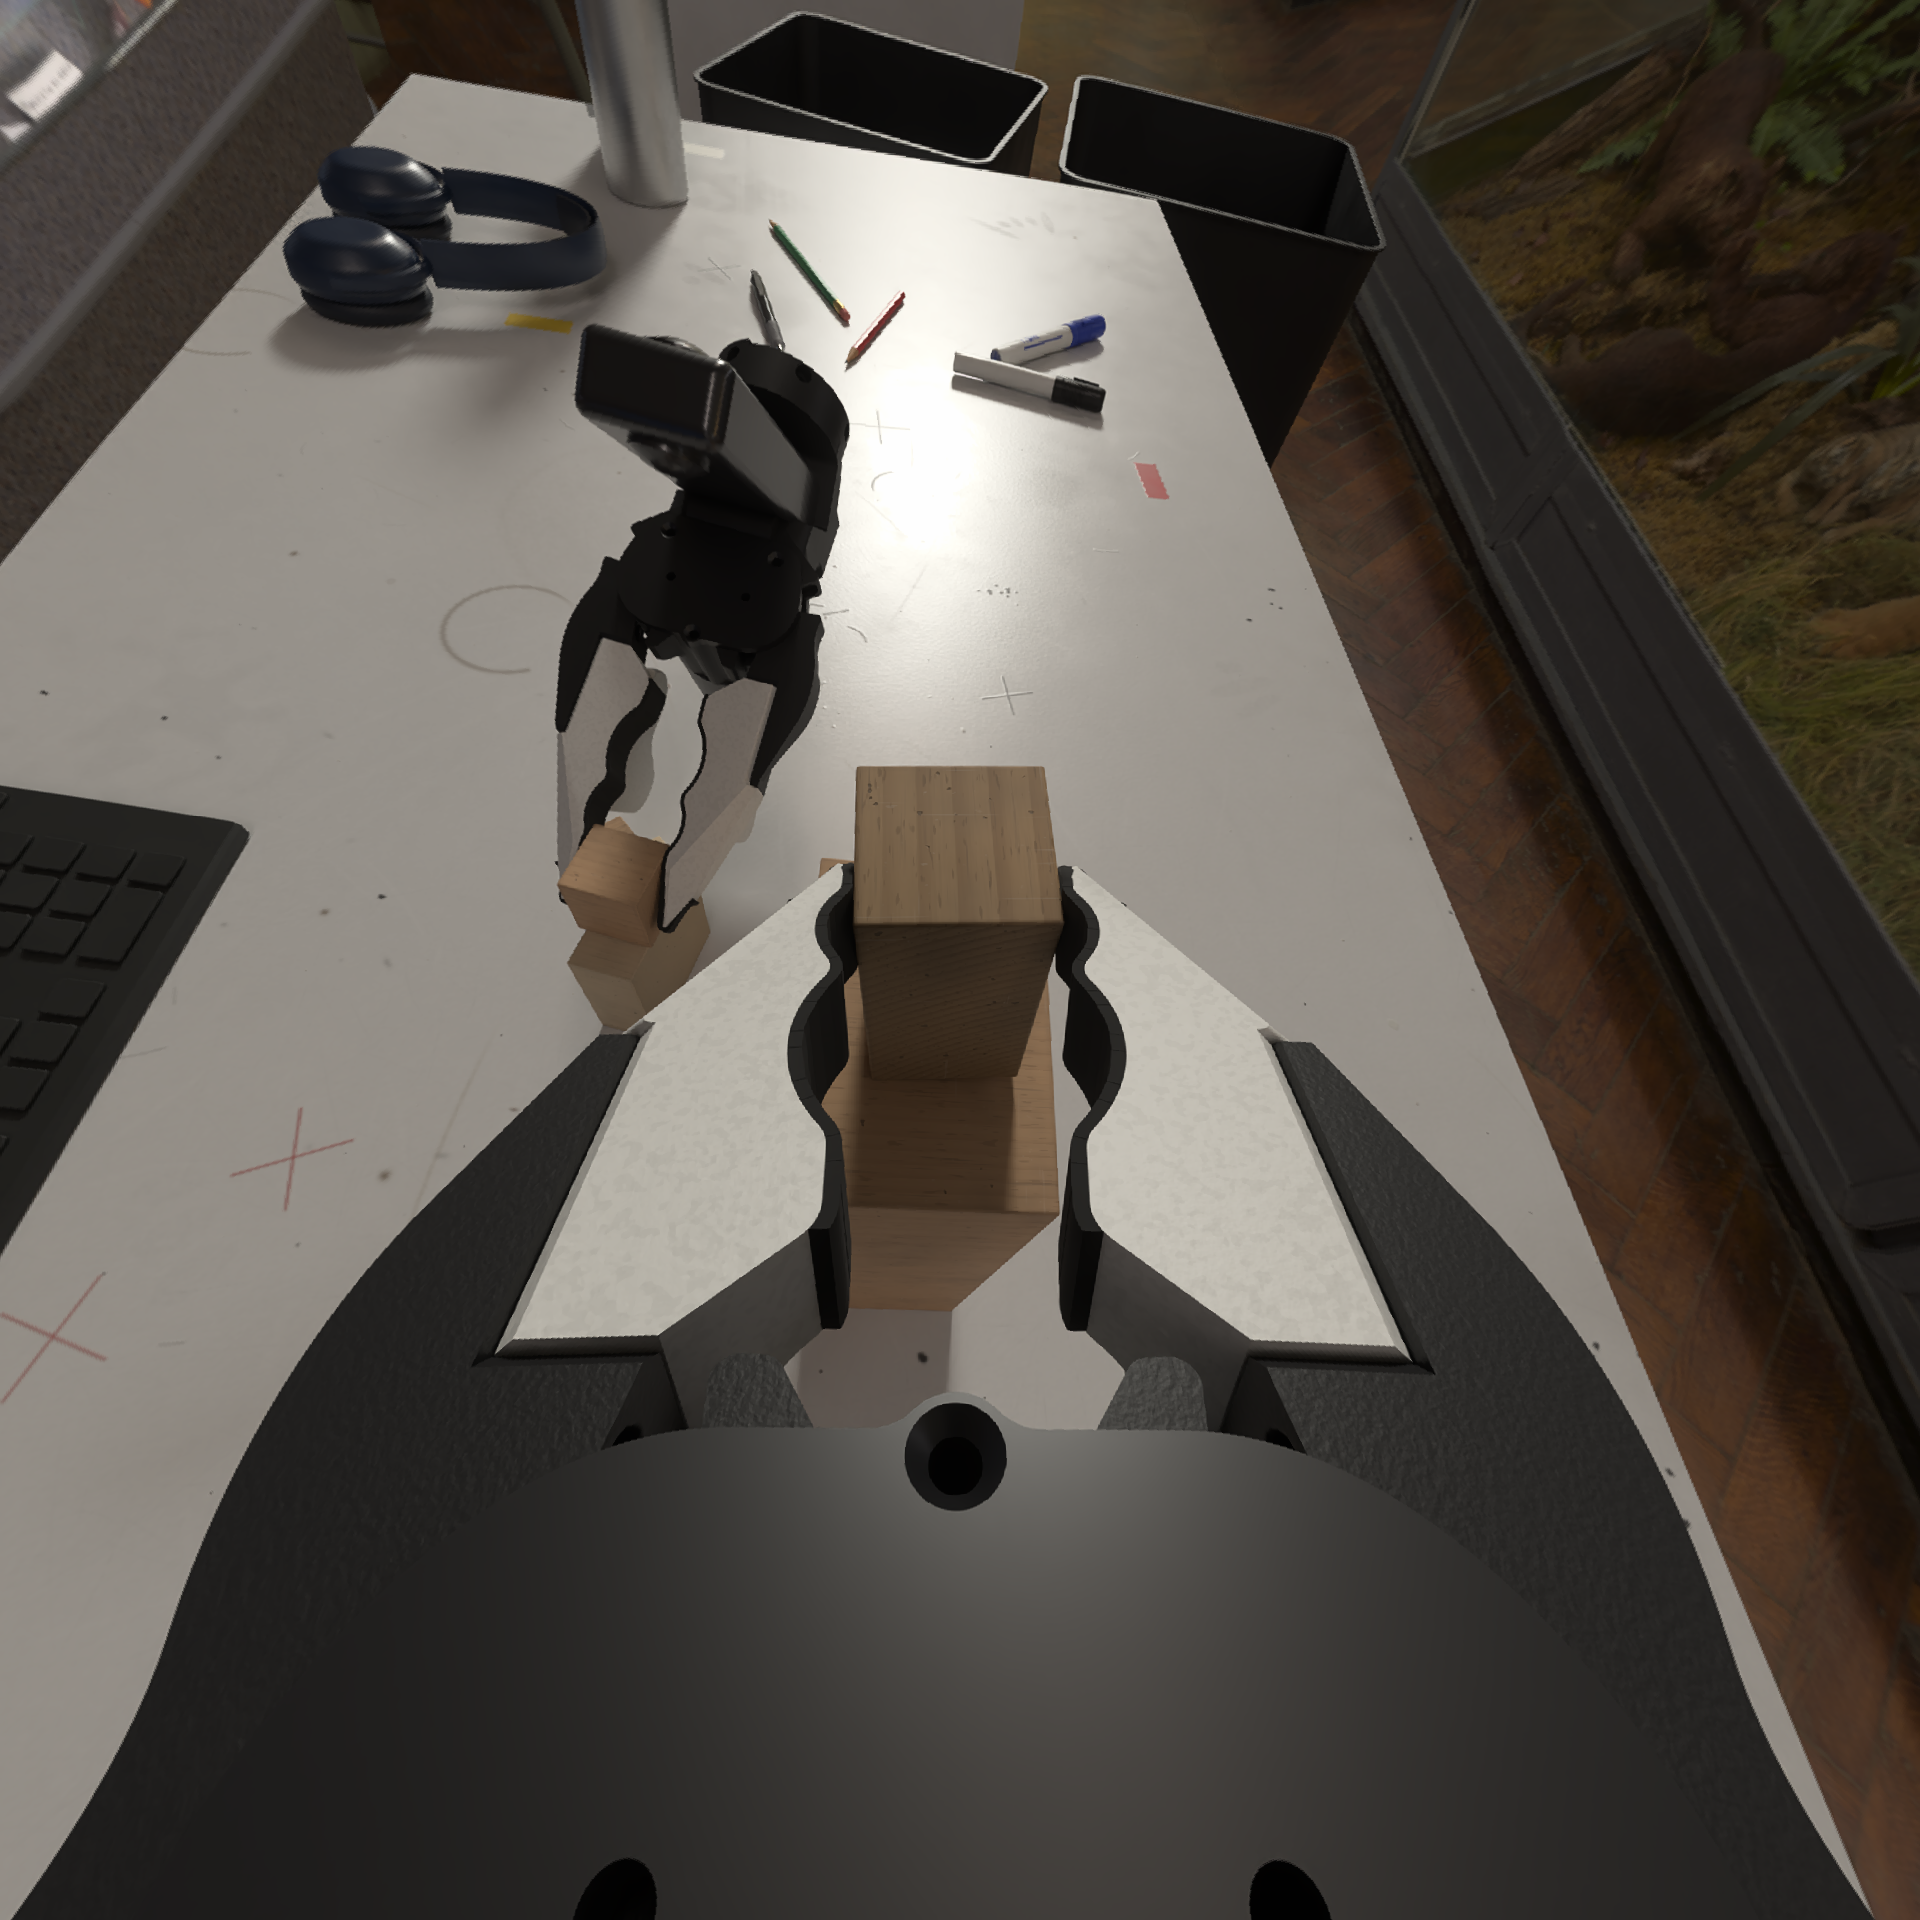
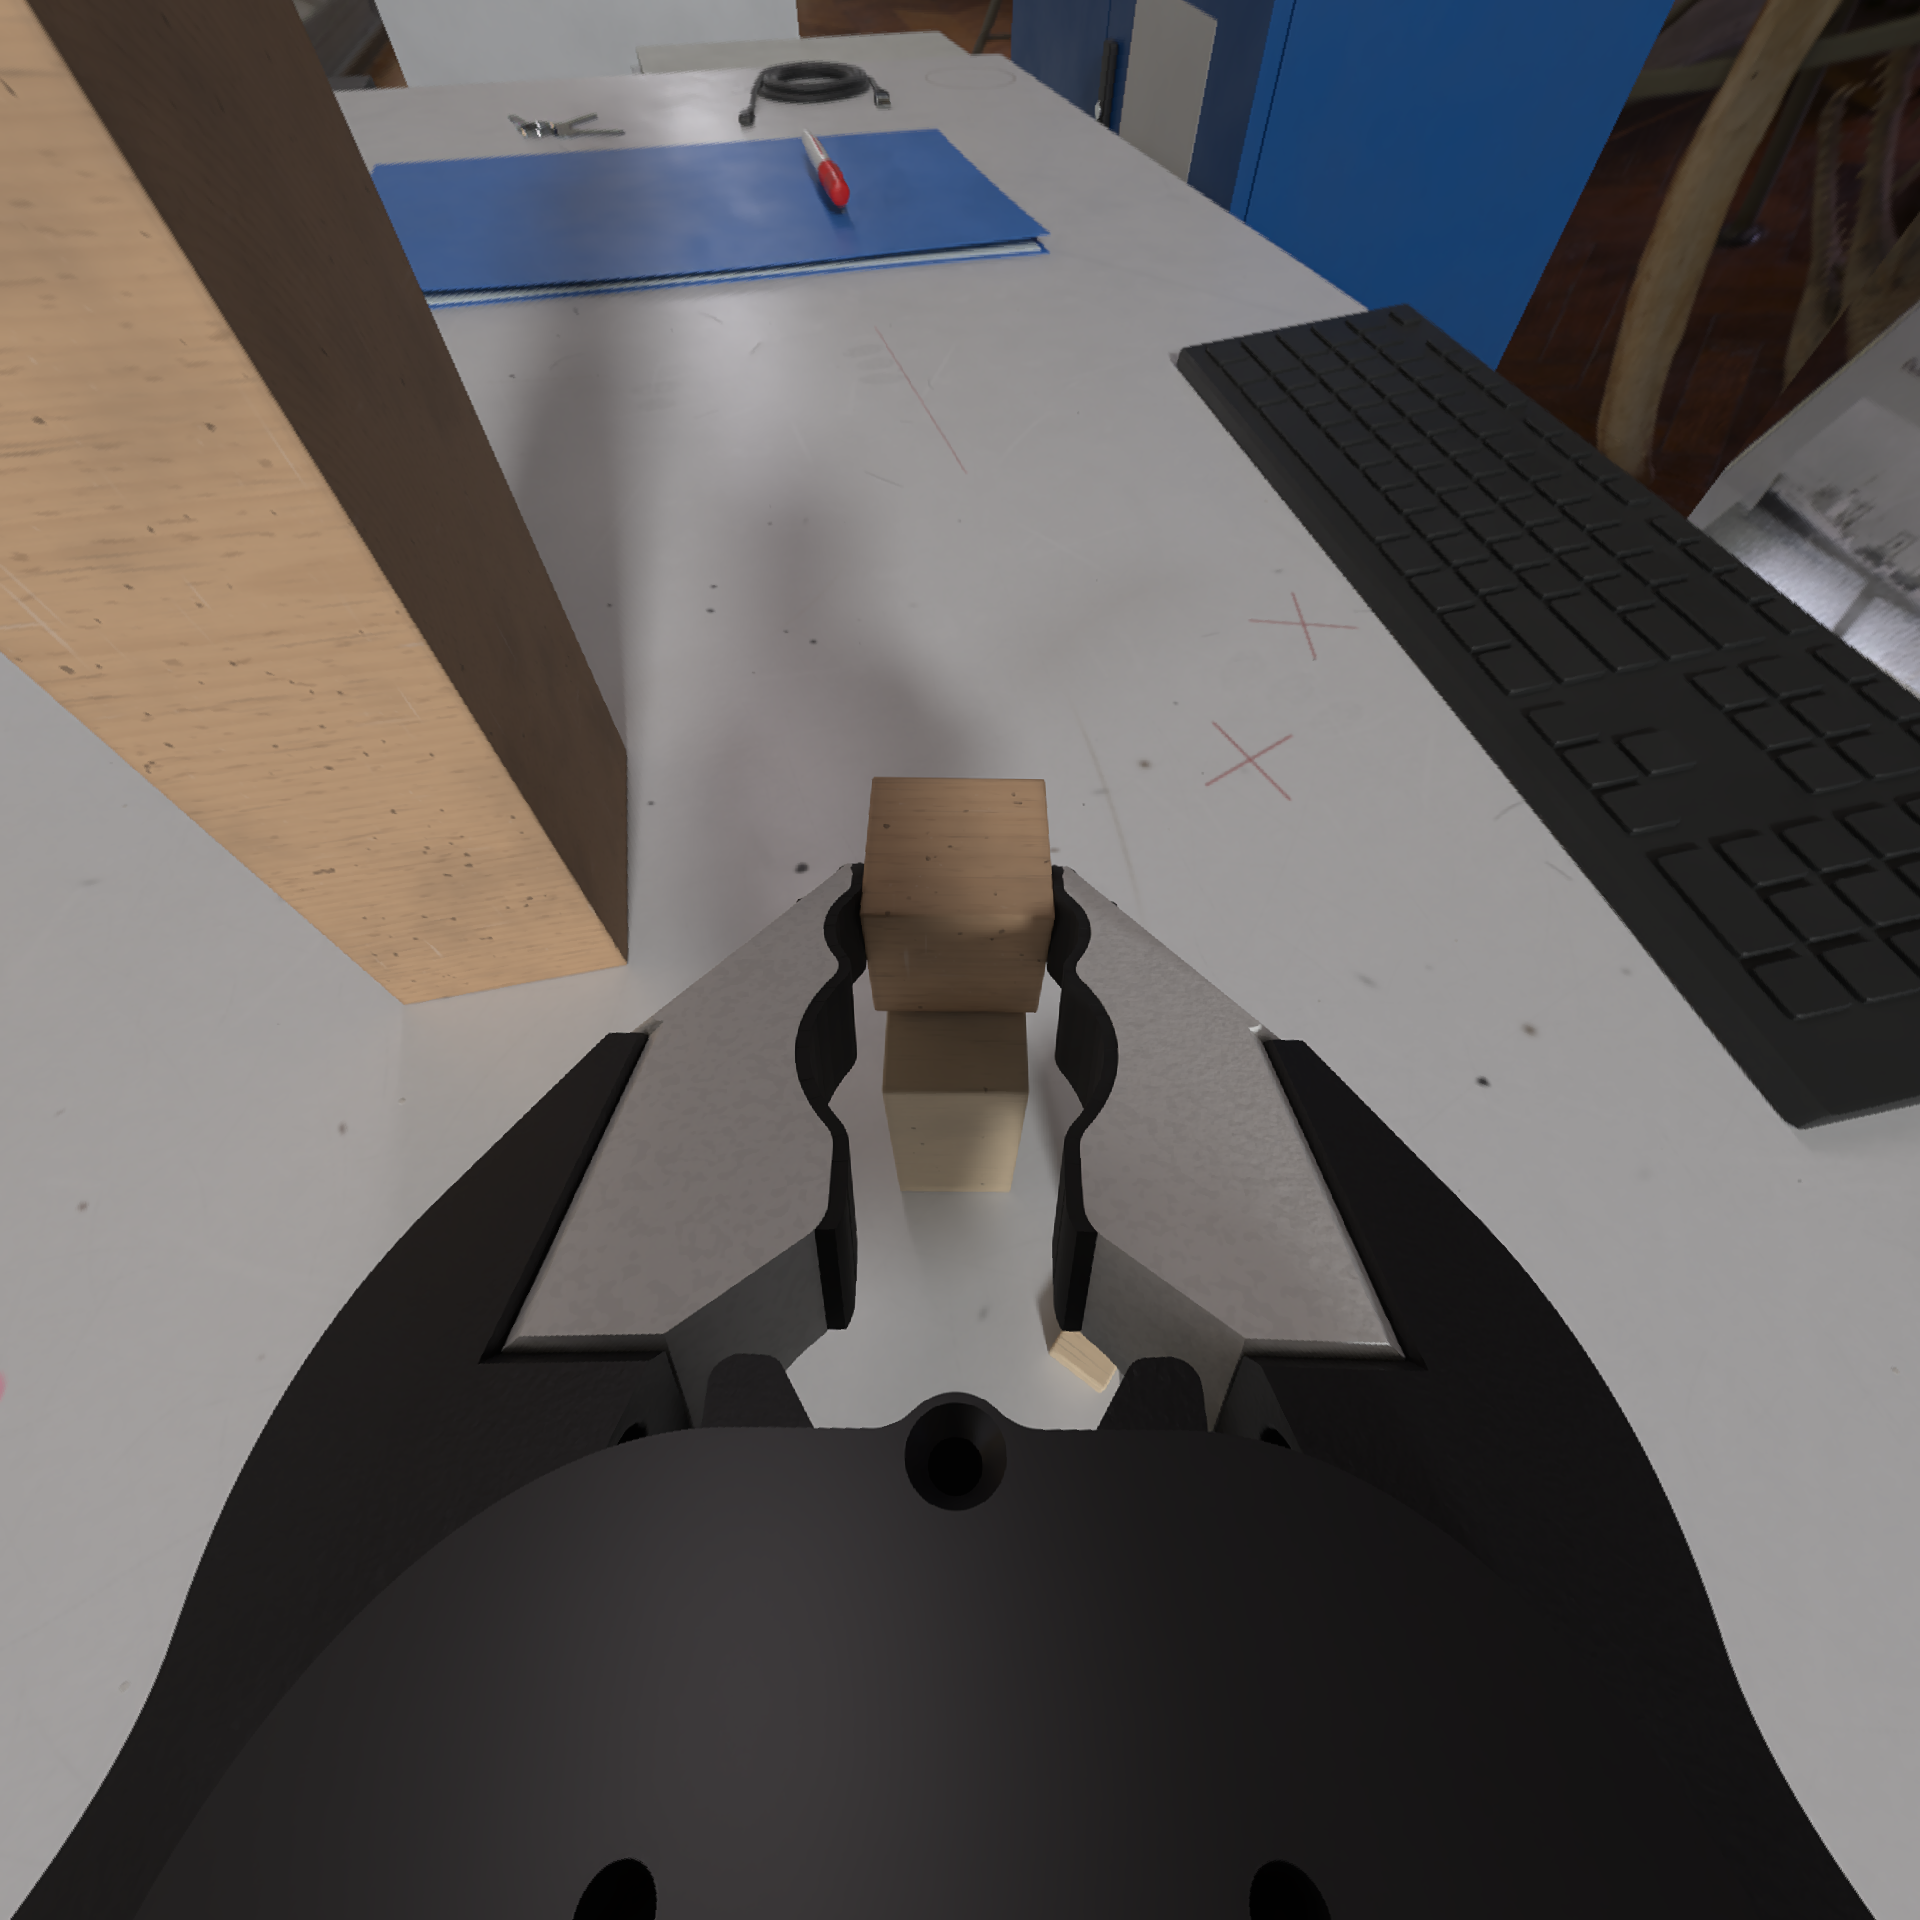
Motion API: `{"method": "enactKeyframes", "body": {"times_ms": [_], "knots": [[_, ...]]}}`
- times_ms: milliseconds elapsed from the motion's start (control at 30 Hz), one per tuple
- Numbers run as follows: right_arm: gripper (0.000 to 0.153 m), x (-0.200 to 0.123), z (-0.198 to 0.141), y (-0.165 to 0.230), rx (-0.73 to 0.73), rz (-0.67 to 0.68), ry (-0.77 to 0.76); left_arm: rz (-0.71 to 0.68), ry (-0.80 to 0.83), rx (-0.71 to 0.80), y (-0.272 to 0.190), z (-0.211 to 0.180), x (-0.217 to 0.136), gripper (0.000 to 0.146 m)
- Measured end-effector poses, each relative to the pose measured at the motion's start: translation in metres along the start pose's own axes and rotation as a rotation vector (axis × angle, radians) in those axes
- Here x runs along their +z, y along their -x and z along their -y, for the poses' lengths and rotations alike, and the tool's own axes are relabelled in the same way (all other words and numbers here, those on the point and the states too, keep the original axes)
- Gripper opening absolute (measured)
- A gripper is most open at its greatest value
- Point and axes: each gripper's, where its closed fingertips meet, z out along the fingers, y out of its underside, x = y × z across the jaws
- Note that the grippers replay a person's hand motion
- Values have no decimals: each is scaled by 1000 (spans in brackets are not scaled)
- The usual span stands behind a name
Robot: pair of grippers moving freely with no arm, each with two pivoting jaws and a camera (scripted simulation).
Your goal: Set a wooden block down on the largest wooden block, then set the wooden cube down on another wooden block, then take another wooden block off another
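Two grippers, each clamped on wood, over one white table (image 1: 312,582).

Left wrist view, left to right: one black keyboard (image 1: 73,935) at the edge; one pair of dark-blue headphones (image 1: 416,244) far back; the right gripper (image 1: 665,831), fingertips closed on the wooden cube (image 1: 608,883), seated on a paler small block (image 1: 634,966). Beside that, the left gripper (image 1: 956,914) clenched on an upright wooden block (image 1: 951,914), standing on the largest wooden block (image 1: 945,1174), flat on the table. Behind, one metal cylinder (image 1: 634,94), two pencils (image 1: 808,270), one pen (image 1: 766,312), two markers (image 1: 1029,379), two black bins (image 1: 1216,177) beyond the far edge.

Right wrist view, left to right: one tall wooden slab (image 2: 260,540) filling the near left, most likely the stacked pair seen up close; one blue folder (image 2: 675,213) far back, bearing one red-capped marker (image 2: 826,171); one bunch of keys (image 2: 561,127) and one coiled black cable (image 2: 816,85) beyond. Centre, the cube gripped between the fingertips, resting on the paler block, itself on the table. One small wood corner (image 2: 1081,1359) peeking from under the right-hand finger; hard to identify further. Keyboard along the right.

Wooden pieces clearly counted: four, in two stacks of two.
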Motion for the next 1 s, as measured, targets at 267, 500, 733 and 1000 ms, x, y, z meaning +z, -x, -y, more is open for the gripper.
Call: {"method": "enactKeyframes", "body": {"times_ms": [267, 500, 733, 1000], "knots": [[48, -21, 34, 4, -23, -44, -71, -12, 15, -8, -4, -2, 0, 42], [48, -52, 46, -12, 70, -252, 20, -17, 22, 1, -8, -1, -2, 42], [48, -53, -45, -37, 260, -485, 521, -15, 23, 5, -11, 0, -4, 42], [24, -33, -71, -38, 386, -483, 607, -17, 53, 9, -12, -4, 0, 42]]}}
